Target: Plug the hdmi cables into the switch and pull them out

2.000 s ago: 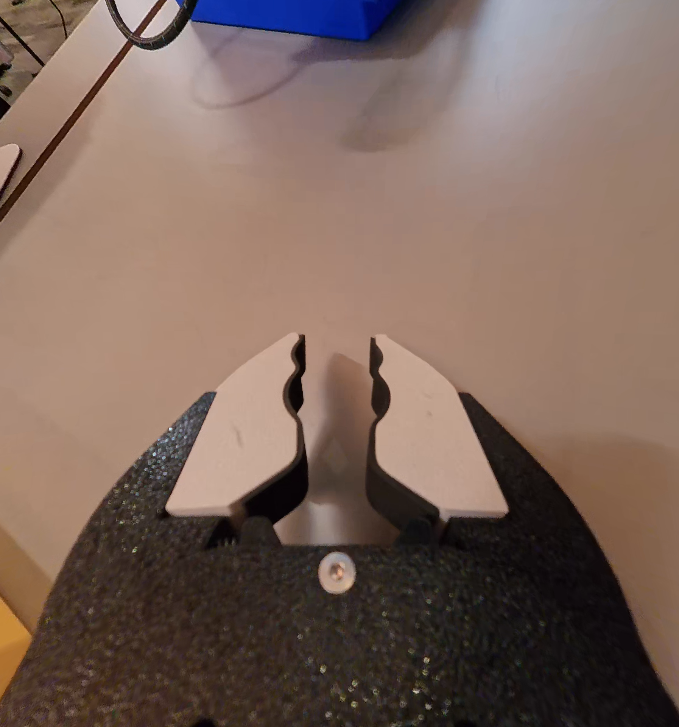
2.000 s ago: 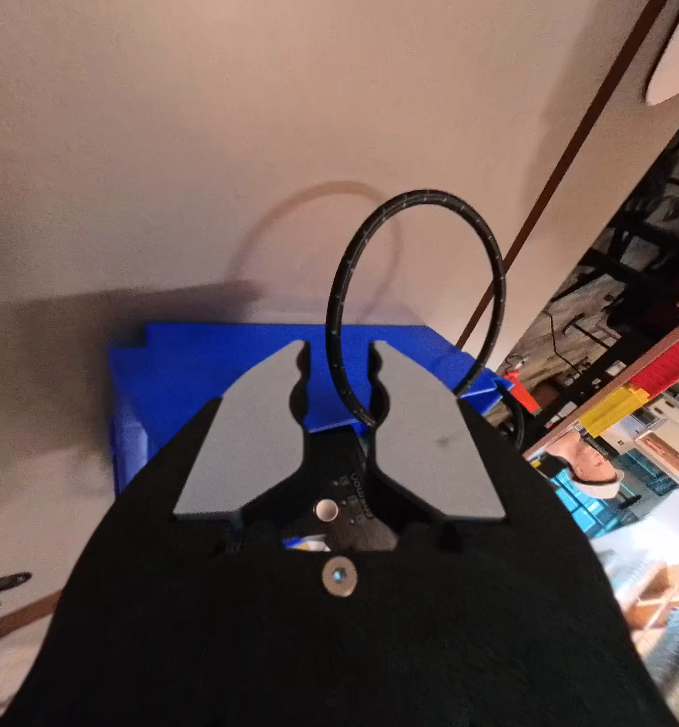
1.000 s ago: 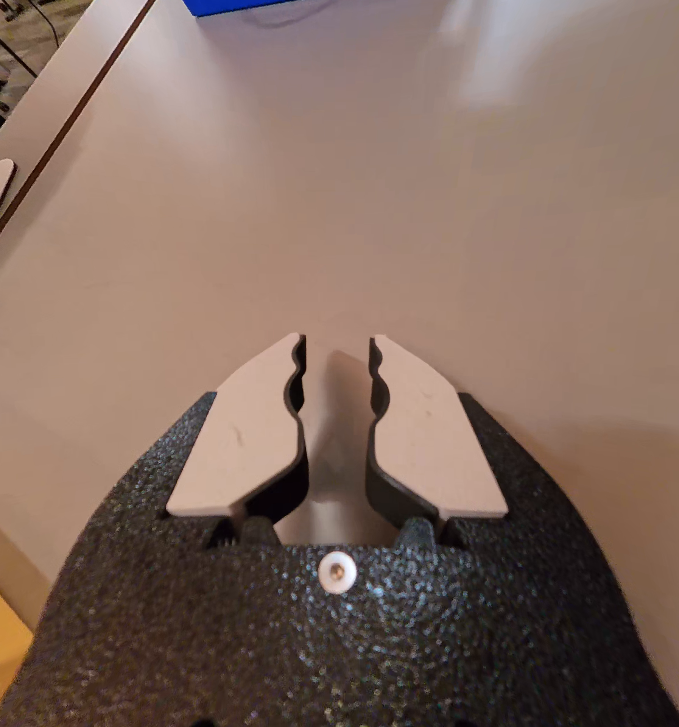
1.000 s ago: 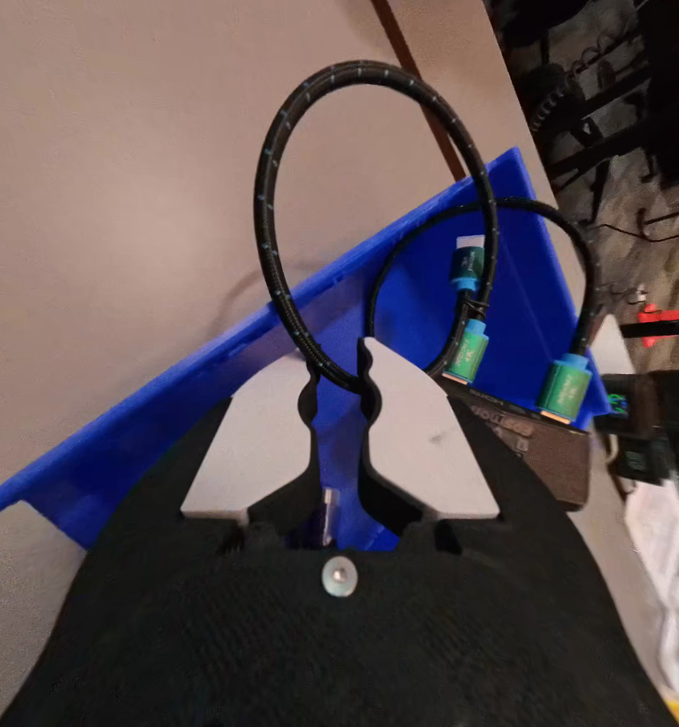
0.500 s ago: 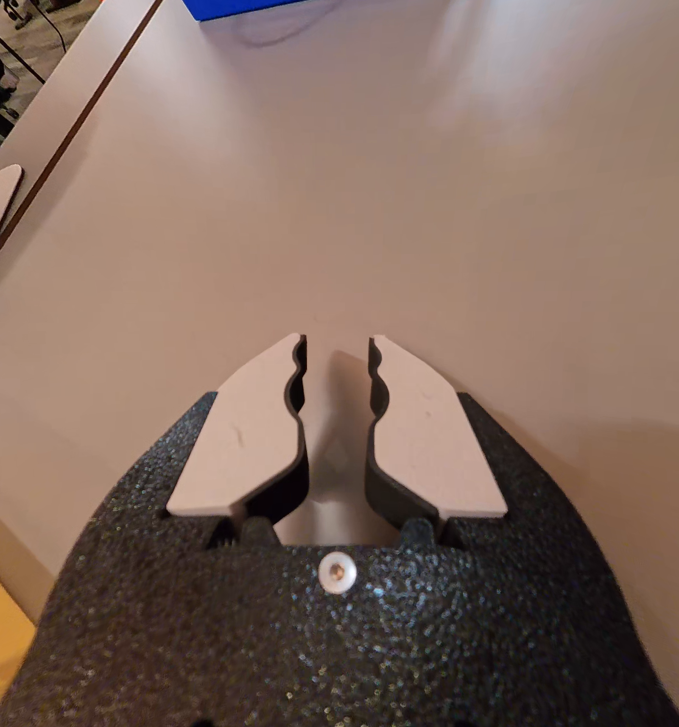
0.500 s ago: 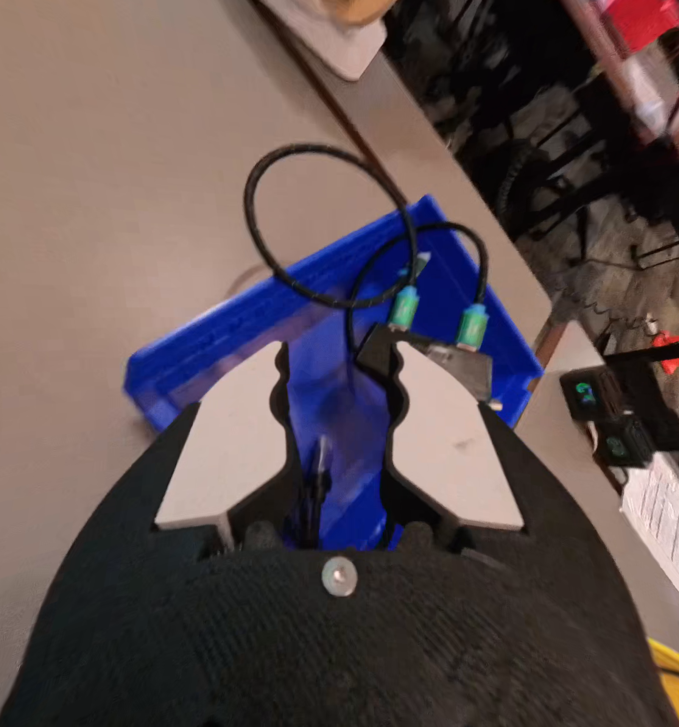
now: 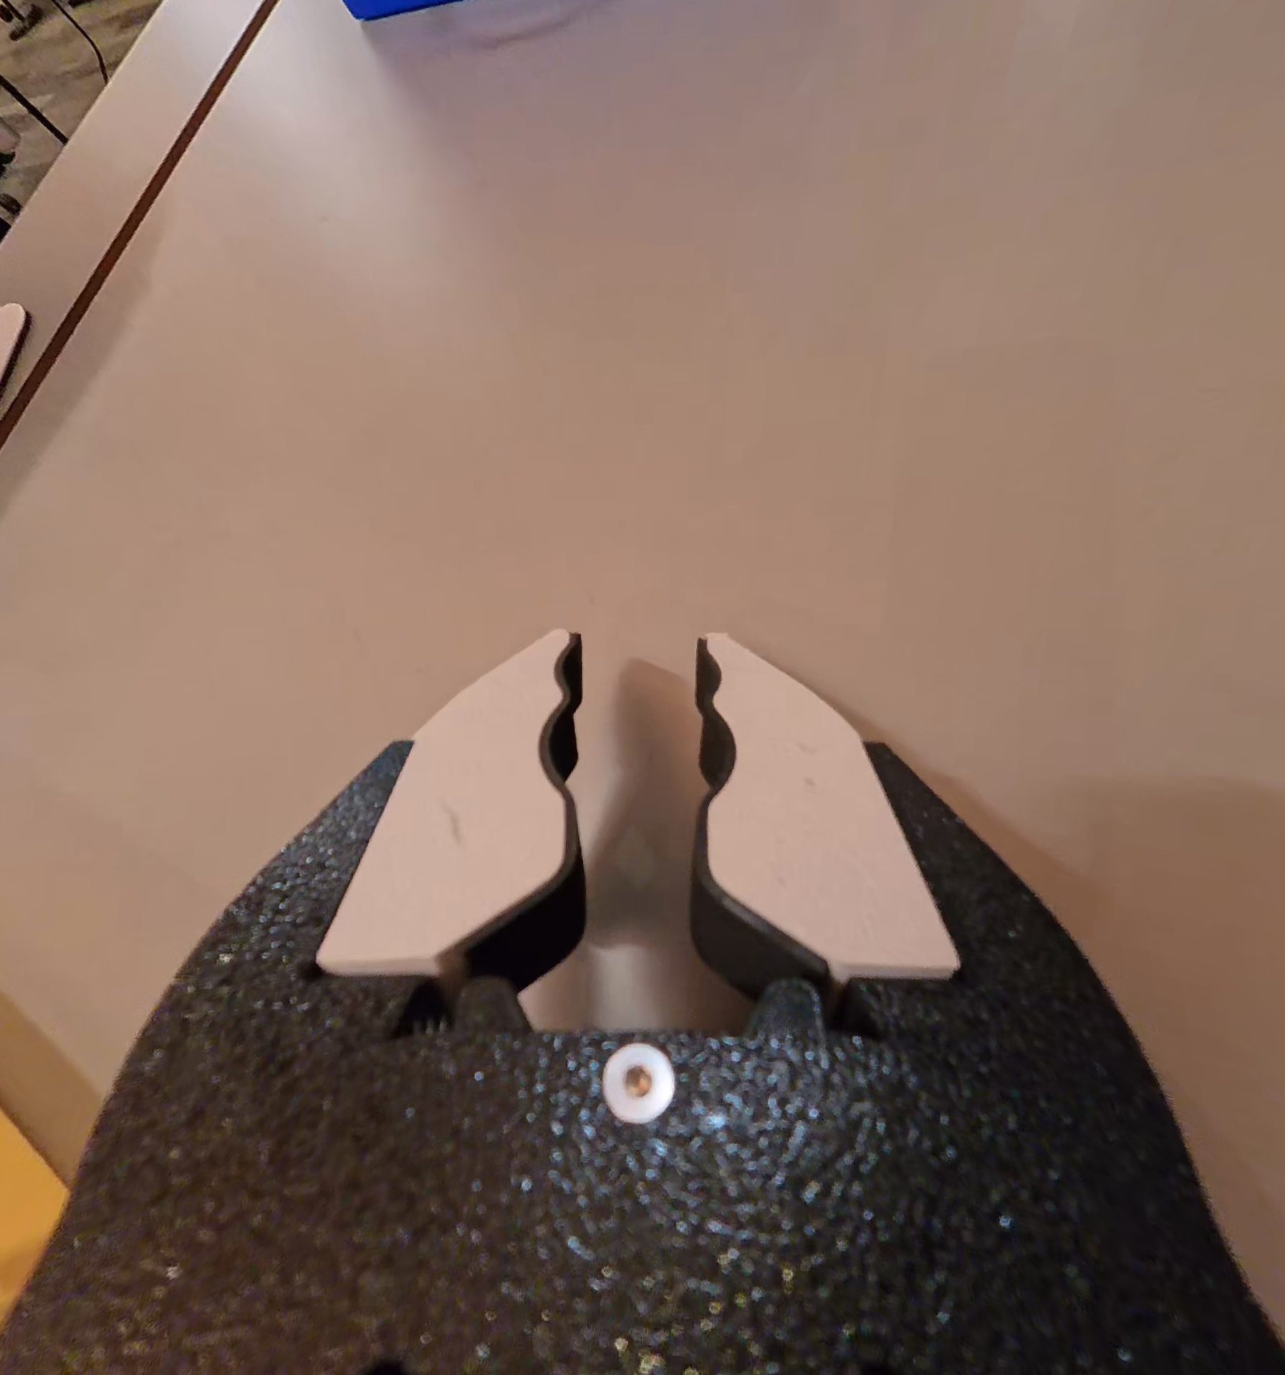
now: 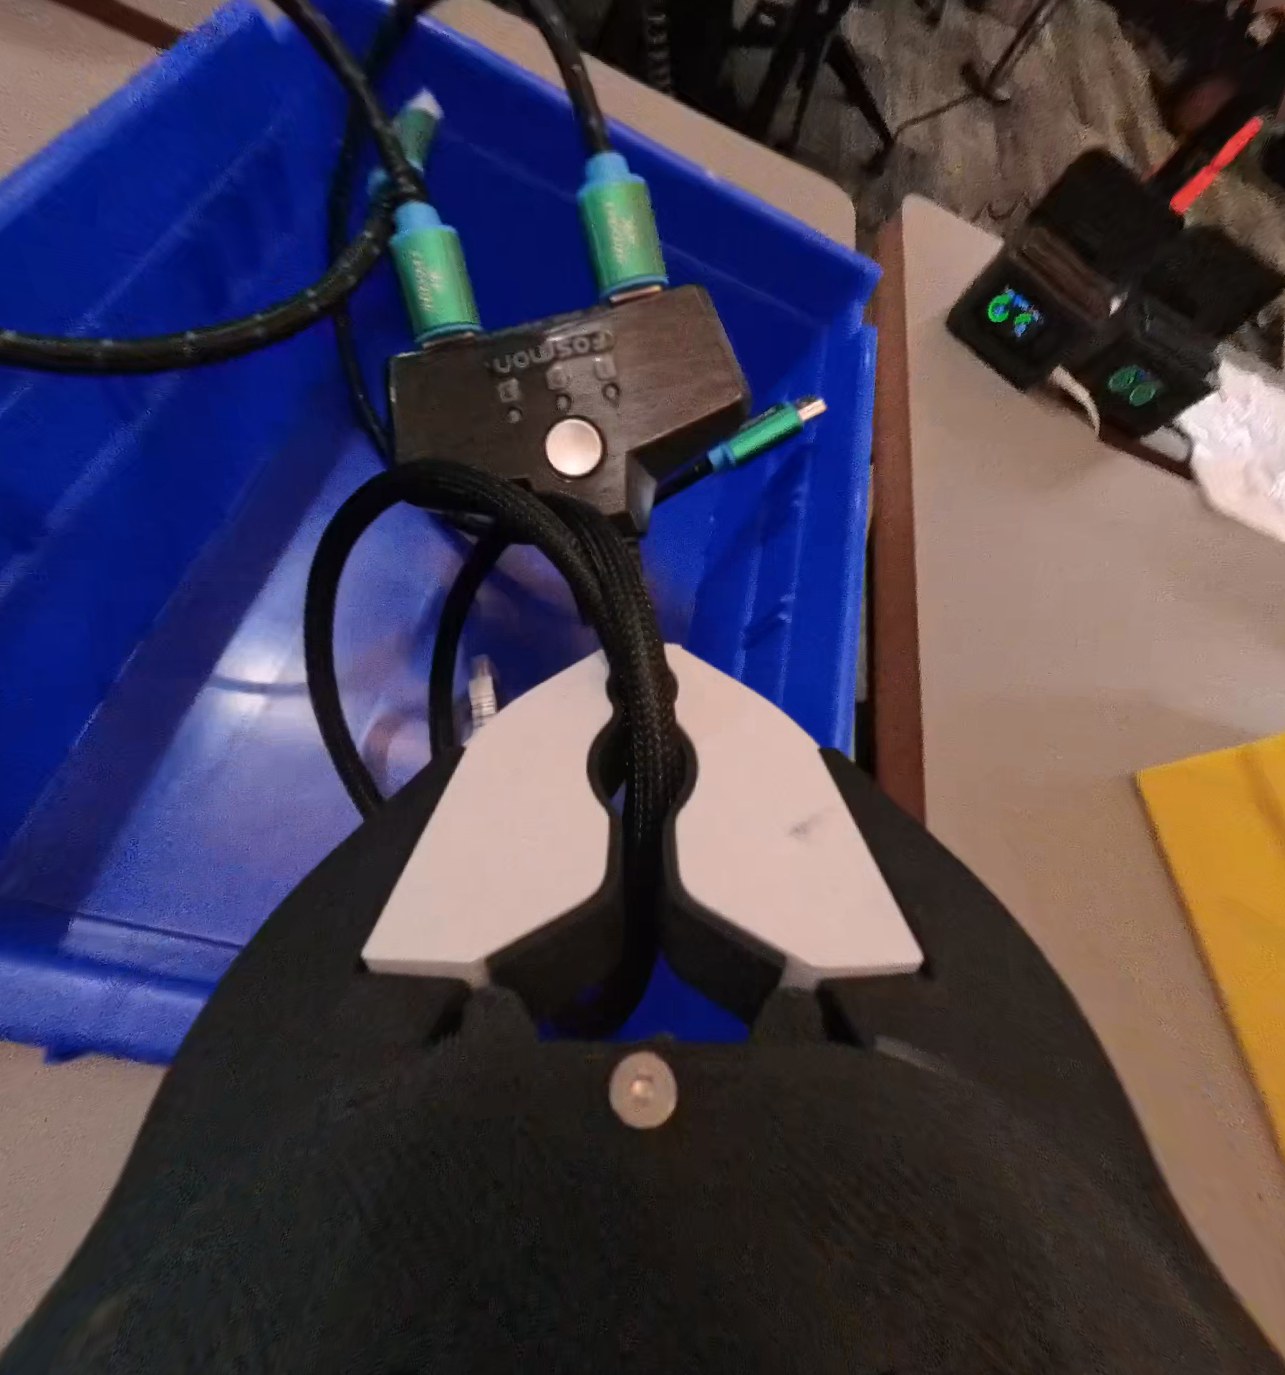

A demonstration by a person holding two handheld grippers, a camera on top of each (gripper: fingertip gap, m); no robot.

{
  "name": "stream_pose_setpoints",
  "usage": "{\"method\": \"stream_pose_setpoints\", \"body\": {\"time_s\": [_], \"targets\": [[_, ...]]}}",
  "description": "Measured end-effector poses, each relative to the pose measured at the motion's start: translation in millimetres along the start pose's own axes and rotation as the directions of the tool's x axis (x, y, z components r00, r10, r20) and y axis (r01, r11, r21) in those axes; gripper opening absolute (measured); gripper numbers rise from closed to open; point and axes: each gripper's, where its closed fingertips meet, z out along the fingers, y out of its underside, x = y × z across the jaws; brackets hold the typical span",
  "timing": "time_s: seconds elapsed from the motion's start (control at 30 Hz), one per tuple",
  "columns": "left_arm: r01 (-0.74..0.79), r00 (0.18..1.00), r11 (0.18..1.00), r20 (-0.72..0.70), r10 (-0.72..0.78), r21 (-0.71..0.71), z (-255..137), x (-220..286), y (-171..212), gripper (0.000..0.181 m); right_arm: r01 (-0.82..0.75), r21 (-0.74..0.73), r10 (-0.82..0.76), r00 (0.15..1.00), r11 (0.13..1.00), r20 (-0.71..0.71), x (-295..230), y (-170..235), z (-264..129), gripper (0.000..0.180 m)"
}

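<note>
Inside the blue bin [image 8: 141, 461], the black switch [image 8: 565, 402] lies crosswise, two green-plugged HDMI cables [image 8: 431, 279] pointing away; the right gripper [image 8: 639, 673] clamps its braided pigtail cable [image 8: 625, 595]. Left gripper [image 7: 638, 647] sits parted over bare bench [image 7: 699, 335].

Black switch [image 8: 565, 402] bears printed brand word and port marks; small green-lit displays [image 8: 1011, 309] show glowing figures.

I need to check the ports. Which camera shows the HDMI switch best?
The right wrist view: the black switch hangs over the blue bin, two green plugs seated, its braided cable pinched by the right gripper. The left wrist view shows none of it.
</note>
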Motion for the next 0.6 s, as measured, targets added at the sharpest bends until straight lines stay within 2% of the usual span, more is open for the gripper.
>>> {"method": "stream_pose_setpoints", "body": {"time_s": [0.07, 0.13, 0.17, 0.23, 0.27, 0.33, 0.43, 0.53, 0.6], "targets": [[0.000, 1.000, 1.000, 0.000, 0.000, 0.000, 0.1, 0.0, 0.1, 0.028, -0.077, -0.073, 0.079, 0.997, 0.994, 0.018, 2.1, 12.7, 13.3, 0.005], [0.000, 1.000, 1.000, 0.000, 0.000, 0.000, 0.2, 0.0, 0.1, 0.028, 0.038, -0.151, -0.037, 0.999, 0.988, 0.010, 0.4, 13.1, 13.5, 0.005], [0.001, 1.000, 1.000, -0.001, -0.001, -0.001, 0.3, 0.0, 0.2, 0.028, 0.113, -0.220, -0.112, 0.994, 0.969, 0.019, -1.4, 17.8, 12.3, 0.010], [0.004, 1.000, 1.000, -0.004, -0.004, -0.002, 0.6, -0.1, 0.4, 0.028, 0.273, -0.341, -0.260, 0.962, 0.899, 0.085, -6.2, 28.7, 6.4, 0.036], [0.006, 1.000, 1.000, -0.004, -0.006, -0.002, 0.7, -0.1, 0.4, 0.028, 0.310, -0.368, -0.303, 0.950, 0.877, 0.078, -2.9, 29.4, 0.8, 0.040], [0.004, 1.000, 1.000, -0.001, -0.004, -0.001, 0.6, -0.4, 0.4, 0.028, 0.293, -0.318, -0.292, 0.955, 0.902, 0.052, -2.2, 18.0, -8.6, 0.058], [0.005, 1.000, 1.000, 0.004, -0.005, -0.001, 0.7, -1.1, 0.4, 0.028, 0.176, -0.218, -0.160, 0.983, 0.960, 0.090, -13.4, 2.3, -31.3, 0.086], [0.019, 1.000, 0.999, 0.016, -0.019, 0.026, -1.8, -3.9, -2.5, 0.029, 0.078, -0.046, -0.076, 0.996, 0.996, 0.051, -16.7, -26.3, -56.5, 0.094], [0.057, 0.998, 0.996, 0.034, -0.059, 0.071, -6.8, -9.5, -6.9, 0.030, 0.052, 0.122, -0.051, 0.999, 0.991, -0.017, -20.8, -53.5, -75.8, 0.093]]}}
